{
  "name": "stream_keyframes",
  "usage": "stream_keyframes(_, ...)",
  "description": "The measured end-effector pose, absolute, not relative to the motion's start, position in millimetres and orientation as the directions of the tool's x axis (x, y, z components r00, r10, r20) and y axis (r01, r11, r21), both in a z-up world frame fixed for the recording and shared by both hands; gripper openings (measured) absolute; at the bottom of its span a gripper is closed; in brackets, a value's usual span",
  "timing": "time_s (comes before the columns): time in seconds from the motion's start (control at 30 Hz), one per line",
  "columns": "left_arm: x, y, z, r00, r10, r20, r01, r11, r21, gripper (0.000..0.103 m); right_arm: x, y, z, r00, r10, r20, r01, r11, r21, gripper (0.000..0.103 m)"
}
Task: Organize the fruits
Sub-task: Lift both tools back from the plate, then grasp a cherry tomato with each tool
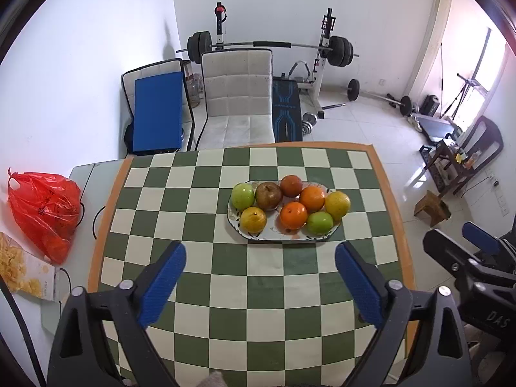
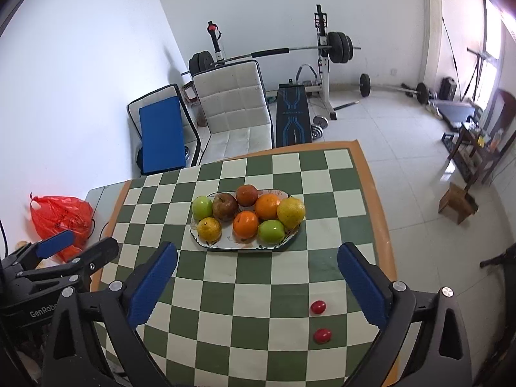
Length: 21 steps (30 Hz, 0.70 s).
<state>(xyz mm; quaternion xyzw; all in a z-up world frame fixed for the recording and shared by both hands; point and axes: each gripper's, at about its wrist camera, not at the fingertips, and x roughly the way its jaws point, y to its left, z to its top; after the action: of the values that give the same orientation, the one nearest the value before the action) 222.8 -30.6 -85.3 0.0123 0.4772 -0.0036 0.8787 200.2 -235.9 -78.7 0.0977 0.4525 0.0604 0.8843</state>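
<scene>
Far left we see a red plastic bag (image 1: pixel 45 213) on the white side surface, w/ a snack box (image 1: pixel 24 272) just in front of it, both off the checkered tablecloth (image 1: pixel 180 213).

Next, our left gripper (image 1: pixel 259 279) hangs above the near part of the cloth, blue pads spread wide, nothing btwn them.

Past it, toward the far-middle of the cloth, sits the oval plate (image 1: pixel 267 233) w/ the fruits piled on it. L to R on the plate: green apple (image 1: pixel 243 196) at the far-left end, yellow citrus (image 1: pixel 253 220) just in front of it, brown-red apple (image 1: pixel 268 195) touching the green one, a dark reddish fruit (image 1: pixel 291 186) at the back, an orange (image 1: pixel 293 215) at front-center, a second orange (image 1: pixel 312 198) behind it, a second green apple (image 1: pixel 320 222) at the front-right, and a big yellow citrus (image 1: pixel 337 205) at the right end. All eight are packed close, most touching neighbours.

Our right gripper (image 2: pixel 257 280) is also over the near cloth, pads wide apart, holding nothing. Btwn its fingers, near the right one, two small red fruits lie on the cloth well apart from the plate: one (image 2: pixel 318 307) farther from us, one (image 2: pixel 322 335) closer.

Behind the table: a white padded chair (image 1: pixel 237 96).
</scene>
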Motion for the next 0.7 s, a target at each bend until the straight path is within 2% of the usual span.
stream_keyframes(0.1,233,-35,-103,0.518,0.036,-0.855,0.02,0.998,0.054,0.102,212,-249,-112,0.531,0.181,-0.828,0.031,0.972,0.232,0.102)
stream_keyframes(0.27,254,-52,-161,0.41,0.092,-0.907,0.06,0.99,0.128,0.102,221,-283,-215,0.343,0.157,-0.926,0.154,0.963,0.221,0.101)
stream_keyframes(0.33,260,-64,-187,0.366,0.114,-0.924,0.09,0.984,0.157,0.103,217,-296,-264,0.254,0.166,-0.953,0.215,0.951,0.223,0.097)
stream_keyframes(0.4,266,-77,-213,0.322,0.134,-0.937,0.13,0.974,0.183,0.102,209,-305,-308,0.168,0.161,-0.972,0.261,0.944,0.202,0.085)
stream_keyframes(0.53,276,-108,-265,0.236,0.164,-0.958,0.225,0.949,0.218,0.102,192,-314,-370,0.071,0.218,-0.973,0.332,0.915,0.229,0.072)
stream_keyframes(0.63,283,-129,-296,0.171,0.17,-0.97,0.283,0.935,0.214,0.102,184,-313,-391,0.047,0.232,-0.972,0.342,0.91,0.234,0.054)
stream_keyframes(0.7,286,-143,-310,0.139,0.176,-0.975,0.316,0.925,0.212,0.102,179,-311,-401,0.036,0.222,-0.974,0.335,0.916,0.221,0.034)
